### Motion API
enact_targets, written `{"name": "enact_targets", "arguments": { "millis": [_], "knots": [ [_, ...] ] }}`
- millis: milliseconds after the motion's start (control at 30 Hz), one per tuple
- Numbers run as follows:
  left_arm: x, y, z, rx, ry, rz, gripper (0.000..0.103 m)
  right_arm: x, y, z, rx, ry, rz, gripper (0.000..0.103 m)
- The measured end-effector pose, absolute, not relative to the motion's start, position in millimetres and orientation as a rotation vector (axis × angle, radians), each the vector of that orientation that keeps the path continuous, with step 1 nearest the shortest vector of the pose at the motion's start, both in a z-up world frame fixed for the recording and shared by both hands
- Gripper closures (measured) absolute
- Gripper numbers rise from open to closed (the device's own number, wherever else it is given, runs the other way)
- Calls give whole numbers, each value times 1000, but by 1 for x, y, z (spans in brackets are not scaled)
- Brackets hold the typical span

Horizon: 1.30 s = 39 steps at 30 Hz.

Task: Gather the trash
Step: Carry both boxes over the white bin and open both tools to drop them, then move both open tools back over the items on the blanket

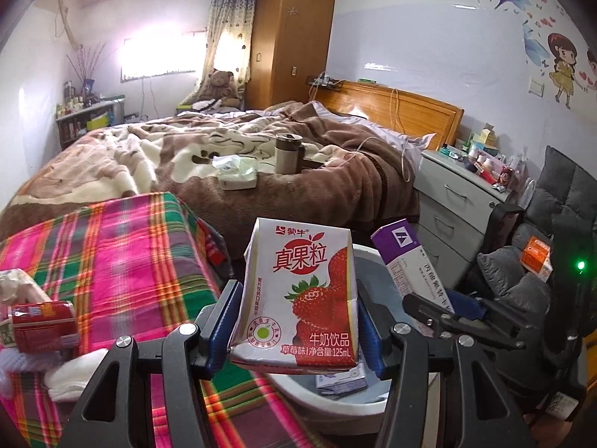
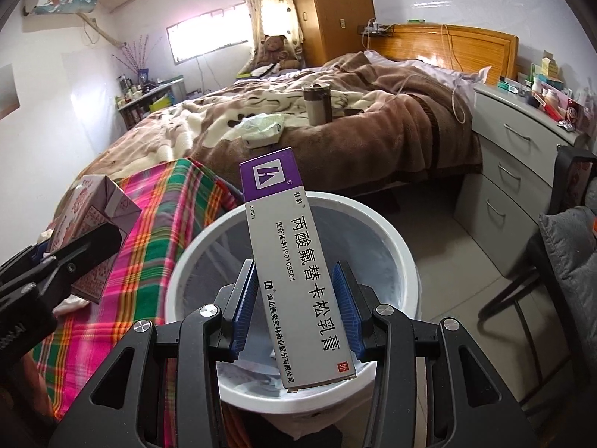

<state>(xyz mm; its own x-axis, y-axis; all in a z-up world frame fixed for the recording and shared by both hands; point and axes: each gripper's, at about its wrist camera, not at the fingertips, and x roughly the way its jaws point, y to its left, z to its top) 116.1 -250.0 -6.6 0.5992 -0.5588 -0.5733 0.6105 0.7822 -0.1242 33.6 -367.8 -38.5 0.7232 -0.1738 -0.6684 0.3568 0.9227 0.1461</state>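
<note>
Clearly held light, crushable card: left gripper (image 1: pixel 294 332) pinched the strawberry milk carton (image 1: pixel 298 295) by its flat sides, right gripper (image 2: pixel 294 306) pinched the ointment box (image 2: pixel 298 276) likewise. Hung just over the white bin (image 2: pixel 395 239) beyond both fingertips. Needed only gentle pressure.

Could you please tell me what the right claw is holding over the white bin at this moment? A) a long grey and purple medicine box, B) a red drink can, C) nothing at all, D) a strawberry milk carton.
A: in the right wrist view, the right claw is shut on the long medicine box above the white bin, while the strawberry milk carton sits in the left claw.
</note>
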Motion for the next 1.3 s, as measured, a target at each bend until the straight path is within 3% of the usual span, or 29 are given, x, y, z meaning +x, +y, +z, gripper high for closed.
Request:
{"name": "enact_targets", "arguments": {
  "millis": [400,467,600,1300],
  "knots": [
    [127,-277,-25,108,680,-731,45,38,-388,-53,302,760,-344,59],
    [130,-276,-27,92,692,-734,37,39,-389,-54,300,776,-353,59],
    [132,-271,-26,75,693,-734,32,40,-389,-55,287,787,-365,38],
    [111,-206,7,87,624,-607,32,42,-351,-29,276,698,-274,38]
  ]
}}
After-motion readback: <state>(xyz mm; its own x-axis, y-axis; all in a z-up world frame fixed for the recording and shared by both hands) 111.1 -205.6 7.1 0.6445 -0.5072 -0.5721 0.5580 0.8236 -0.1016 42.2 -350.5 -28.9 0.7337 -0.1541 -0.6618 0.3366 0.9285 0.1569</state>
